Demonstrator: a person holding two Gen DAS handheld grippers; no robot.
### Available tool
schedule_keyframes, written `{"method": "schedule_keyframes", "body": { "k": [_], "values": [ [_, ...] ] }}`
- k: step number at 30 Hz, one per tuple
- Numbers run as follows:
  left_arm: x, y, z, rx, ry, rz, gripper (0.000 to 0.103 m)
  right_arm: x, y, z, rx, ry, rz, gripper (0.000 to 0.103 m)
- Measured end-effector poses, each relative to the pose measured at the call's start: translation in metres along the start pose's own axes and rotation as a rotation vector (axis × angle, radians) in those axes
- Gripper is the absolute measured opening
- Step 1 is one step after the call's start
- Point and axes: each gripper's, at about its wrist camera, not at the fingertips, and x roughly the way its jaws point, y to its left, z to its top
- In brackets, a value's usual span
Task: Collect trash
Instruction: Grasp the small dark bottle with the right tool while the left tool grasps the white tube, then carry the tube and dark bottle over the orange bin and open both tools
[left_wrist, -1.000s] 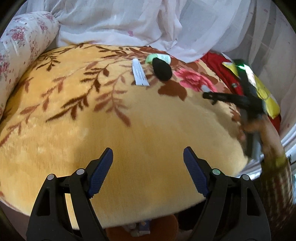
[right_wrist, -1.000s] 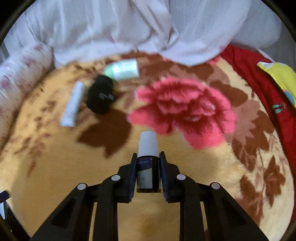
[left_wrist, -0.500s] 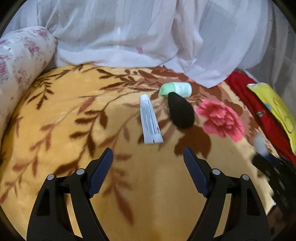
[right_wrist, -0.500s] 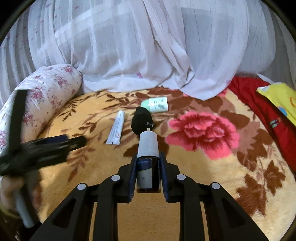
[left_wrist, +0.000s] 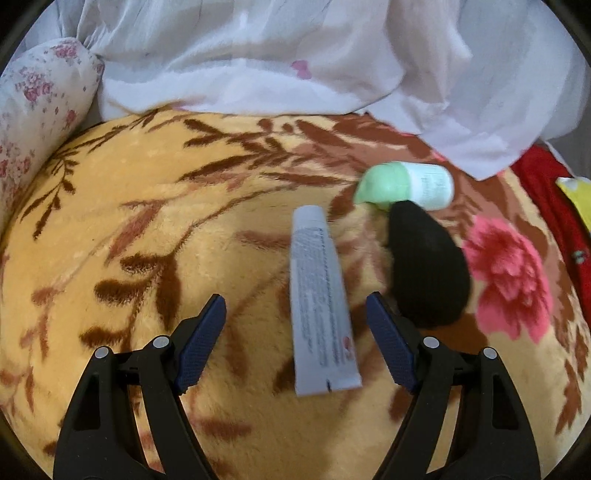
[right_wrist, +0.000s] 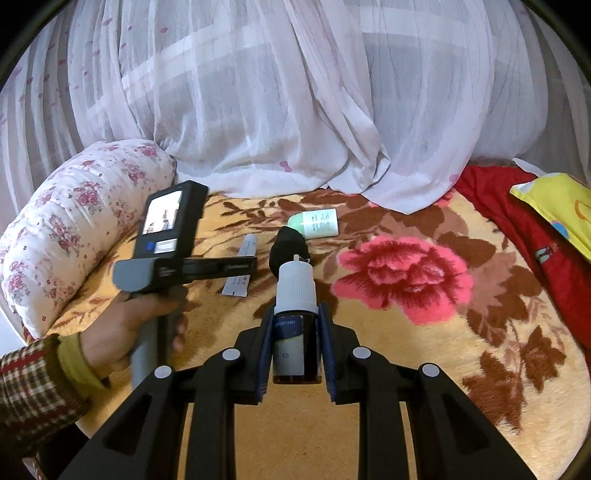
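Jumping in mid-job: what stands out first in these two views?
The right gripper is shut on a small dropper bottle, held upright. The left gripper is open over a white tube on the floral blanket, with a black object and a green-capped bottle just beyond.

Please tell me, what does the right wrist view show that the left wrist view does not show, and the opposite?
Only the right wrist view shows the right gripper shut on a dropper bottle, the person's left hand holding the left gripper's body, and the window curtain's full height.

Only the left wrist view shows the left gripper open, its fingers on either side of the tube's lower end.

Both show the white tube, black object, green-capped bottle, floral blanket and bolster pillow.
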Motion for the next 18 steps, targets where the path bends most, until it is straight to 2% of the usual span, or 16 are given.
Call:
{"method": "schedule_keyframes", "body": {
  "k": [5,7,9,10,18],
  "values": [
    [0.012,0.003,0.005,0.000,0.030,0.027,0.063,0.000,0.002,-0.001,-0.003,0.004,0.016,0.023],
    [0.015,0.002,0.008,0.010,0.036,0.035,0.054,0.000,0.004,-0.001,-0.003,0.005,0.024,0.023],
    [0.017,0.002,0.010,0.021,0.038,0.027,0.036,0.000,0.006,-0.002,-0.007,0.005,0.028,0.023],
    [0.017,0.002,0.010,0.025,0.039,0.022,0.033,0.000,0.007,-0.002,-0.008,0.006,0.029,0.023],
    [0.008,0.011,0.007,0.018,0.029,-0.040,0.024,0.001,0.007,-0.003,-0.002,0.002,0.027,0.023]
  ]
}}
